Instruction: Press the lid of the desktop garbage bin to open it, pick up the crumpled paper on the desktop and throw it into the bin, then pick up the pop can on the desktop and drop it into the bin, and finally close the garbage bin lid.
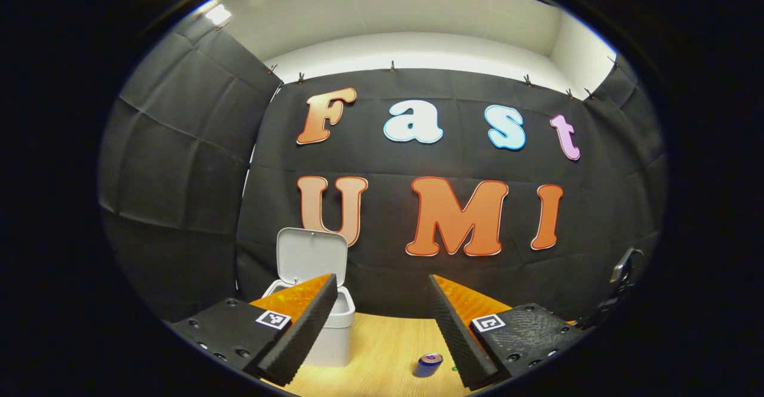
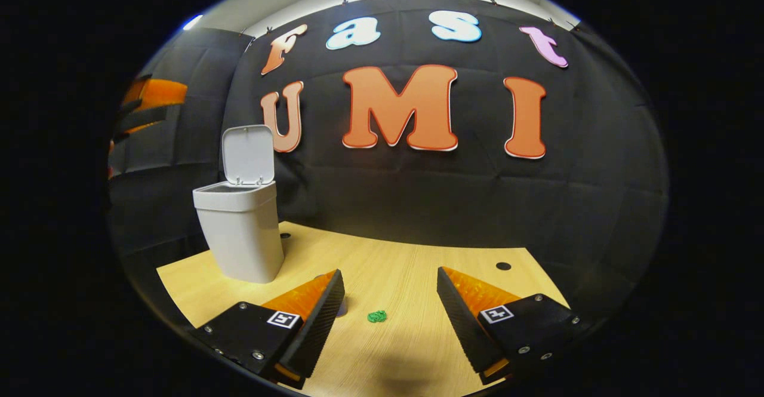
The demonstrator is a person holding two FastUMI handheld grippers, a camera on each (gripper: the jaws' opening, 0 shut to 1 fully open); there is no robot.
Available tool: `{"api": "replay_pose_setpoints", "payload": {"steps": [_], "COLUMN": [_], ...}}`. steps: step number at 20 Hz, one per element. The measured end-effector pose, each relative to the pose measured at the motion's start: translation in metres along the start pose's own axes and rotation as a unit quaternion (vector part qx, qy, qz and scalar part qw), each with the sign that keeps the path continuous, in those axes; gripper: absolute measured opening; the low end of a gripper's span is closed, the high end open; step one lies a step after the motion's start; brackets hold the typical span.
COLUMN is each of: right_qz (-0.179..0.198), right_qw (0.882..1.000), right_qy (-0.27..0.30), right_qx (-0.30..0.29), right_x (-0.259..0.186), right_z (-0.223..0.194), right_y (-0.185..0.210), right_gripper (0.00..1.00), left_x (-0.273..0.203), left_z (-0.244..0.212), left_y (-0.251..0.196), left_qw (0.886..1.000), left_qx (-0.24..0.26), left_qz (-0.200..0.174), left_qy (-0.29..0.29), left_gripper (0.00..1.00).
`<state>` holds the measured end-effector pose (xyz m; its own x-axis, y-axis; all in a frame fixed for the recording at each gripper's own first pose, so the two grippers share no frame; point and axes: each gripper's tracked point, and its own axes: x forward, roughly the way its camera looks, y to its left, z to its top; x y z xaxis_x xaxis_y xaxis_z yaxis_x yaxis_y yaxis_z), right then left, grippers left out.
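Note:
The white bin [image 2: 242,236] stands on the left of the wooden desk, and its lid [image 2: 248,153] is up. A small green crumpled paper [image 2: 376,316] lies on the desk between the fingers of my right gripper [image 2: 390,271], which is open and holds nothing. In the left gripper view the bin [image 1: 337,331] sits partly behind the left finger, its lid [image 1: 311,257] raised. A blue pop can [image 1: 429,363] lies on the desk near the right finger. My left gripper [image 1: 381,277] is open, empty and above the desk.
The wooden desk [image 2: 418,254] runs back to the black cloth wall and has a small round hole [image 2: 503,265] at the far right. The other gripper [image 2: 149,101] shows high at the left edge of the right gripper view, above and left of the bin.

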<state>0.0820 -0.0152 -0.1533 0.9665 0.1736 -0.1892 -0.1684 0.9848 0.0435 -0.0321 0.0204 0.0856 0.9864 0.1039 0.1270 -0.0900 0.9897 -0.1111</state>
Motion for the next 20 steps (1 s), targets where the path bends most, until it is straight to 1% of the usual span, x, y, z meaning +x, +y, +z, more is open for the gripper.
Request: {"api": "replay_pose_setpoints", "payload": {"steps": [1,3,4,6,7,9,11,14,18,20], "right_qz": [0.001,0.003,0.001,-0.001,0.001,0.001,-0.01,-0.021,-0.026,-0.024], "right_qw": [1.0,0.999,0.999,0.997,0.995,0.992,0.989,0.983,0.976,0.975], "right_qy": [0.011,0.035,0.045,0.072,0.097,0.123,0.149,0.181,0.215,0.22], "right_qx": [-0.001,-0.004,-0.006,-0.008,-0.01,-0.007,-0.003,0.0,0.002,0.006], "right_x": [0.01,0.03,0.041,0.063,0.073,0.093,0.114,0.137,0.156,0.16], "right_z": [-0.012,-0.039,-0.051,-0.077,-0.093,-0.116,-0.138,-0.164,-0.193,-0.198], "right_y": [0.0,0.002,0.002,0.005,0.008,0.012,0.012,0.008,0.009,0.012], "right_gripper": [0.94,0.94,0.94,0.94,0.94,0.95,0.95,0.96,0.95,0.92], "left_x": [-0.002,-0.007,-0.006,0.005,0.009,0.022,0.03,0.041,0.054,0.059], "left_z": [0.004,0.002,-0.001,-0.007,-0.006,-0.007,-0.013,-0.014,-0.022,-0.028], "left_y": [-0.001,-0.001,-0.003,-0.001,0.0,0.003,0.004,0.01,0.023,0.027], "left_qw": [1.0,1.0,1.0,1.0,0.999,0.999,0.998,0.997,0.996,0.996], "left_qx": [-0.001,0.002,0.005,0.016,0.018,0.027,0.039,0.06,0.07,0.067], "left_qz": [0.0,0.003,-0.002,-0.01,-0.013,-0.017,-0.026,-0.028,-0.019,-0.015], "left_qy": [-0.002,0.004,0.01,0.025,0.024,0.027,0.038,0.044,0.053,0.061], "left_gripper": [0.94,0.94,0.94,0.94,0.94,0.92,0.93,0.93,0.94,0.94]}}
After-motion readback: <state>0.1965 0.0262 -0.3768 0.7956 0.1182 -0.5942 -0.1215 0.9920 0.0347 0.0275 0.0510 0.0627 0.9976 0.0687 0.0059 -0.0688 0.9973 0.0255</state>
